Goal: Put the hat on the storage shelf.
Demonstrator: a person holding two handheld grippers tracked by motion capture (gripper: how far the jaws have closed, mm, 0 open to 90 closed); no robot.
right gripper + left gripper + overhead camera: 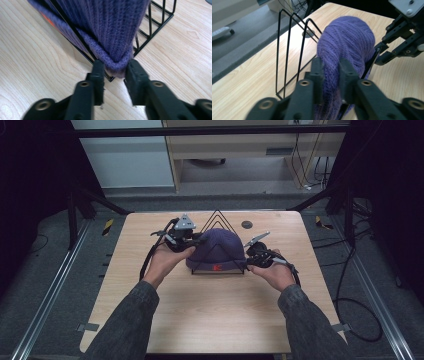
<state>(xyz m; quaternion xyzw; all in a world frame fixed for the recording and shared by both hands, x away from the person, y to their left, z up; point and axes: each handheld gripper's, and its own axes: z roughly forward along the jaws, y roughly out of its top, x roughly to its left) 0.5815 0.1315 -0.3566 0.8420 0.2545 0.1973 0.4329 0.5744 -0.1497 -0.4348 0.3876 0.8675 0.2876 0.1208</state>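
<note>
Scene: purple knit hat [220, 246] draped over a black wire rack [218, 217] at table [210, 315] centre, toward the far half. Orange tag on hat brim faces the person. A small dark disc [246, 224] lies on the table just behind the rack, to the right.

Left arm: forearm enters from bottom left, angled inward and fwd. Left hand [165, 260] is wrapped under the left gripper [197, 241], wrist roughly level, gripper pointing right into the hat's left side. In the left gripper view, the jaws straddle a fold of hat knit [347, 40]; fabric sits between the pads [318, 72]. Gap is narrow, approx. the thickness of the fold; pads appear to touch the knit but with light squeeze only.

Right arm: forearm enters from bottom right, angled inward. Right hand [275, 270] cups the right gripper [247, 261], pointing left at the hat's lower right edge, near the rack base. In the right gripper view, the jaws flank the brim corner [117, 63], which hangs between the fingertips [98, 66]. Small gap visible each side; pads not pressing on the knit. Brim corner lies beside the rack's base wire, close above the table.

Both grippers work opposite sides of the hat, rack between them.
</note>
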